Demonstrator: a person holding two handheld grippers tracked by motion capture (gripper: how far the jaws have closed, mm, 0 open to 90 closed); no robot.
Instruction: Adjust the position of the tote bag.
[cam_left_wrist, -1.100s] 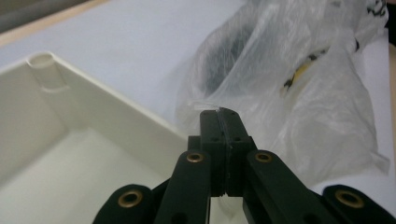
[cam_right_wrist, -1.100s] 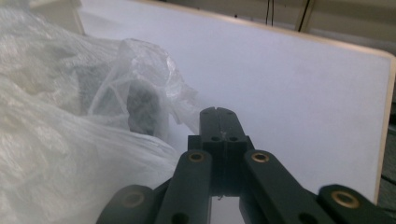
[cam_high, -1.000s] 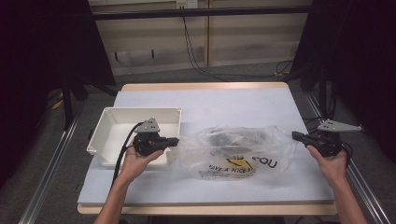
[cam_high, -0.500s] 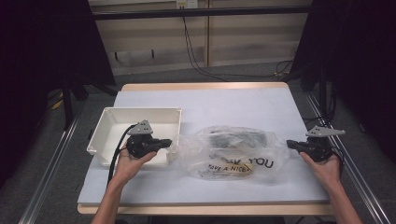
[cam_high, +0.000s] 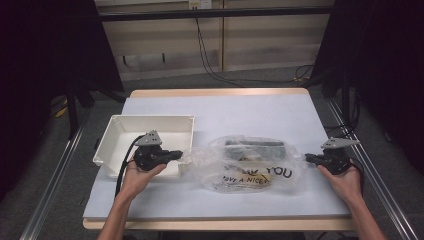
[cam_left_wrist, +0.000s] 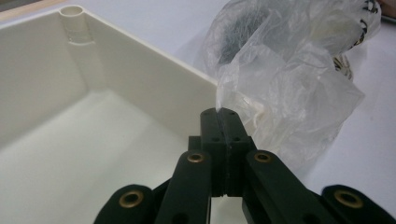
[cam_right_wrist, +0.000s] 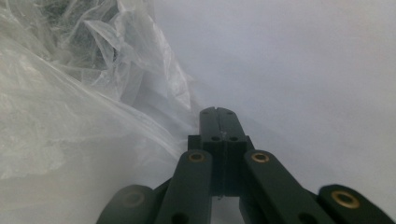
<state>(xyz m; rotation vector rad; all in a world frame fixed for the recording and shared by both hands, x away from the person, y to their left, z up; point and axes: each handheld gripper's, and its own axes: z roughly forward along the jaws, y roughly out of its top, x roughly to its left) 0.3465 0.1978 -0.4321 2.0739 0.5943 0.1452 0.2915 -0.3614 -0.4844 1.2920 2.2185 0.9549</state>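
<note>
The bag (cam_high: 250, 162), clear plastic with print, lies in the middle of the table (cam_high: 250, 112), just right of the tray (cam_high: 117, 137). It holds dark things I cannot identify; the tray is empty. The left gripper (cam_high: 176, 154) is clenched on the bag's left edge and the right gripper (cam_high: 309, 158) on its right edge. The step seems to be stretching the bag flat. Next, it probably needs opening, with a new grip at the mouth.

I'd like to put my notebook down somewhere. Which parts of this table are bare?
The far strip of the table behind the white bin and plastic bag is bare, as is the near edge between the forearms. The middle band is crowded with bin, bag and both grippers.
</note>
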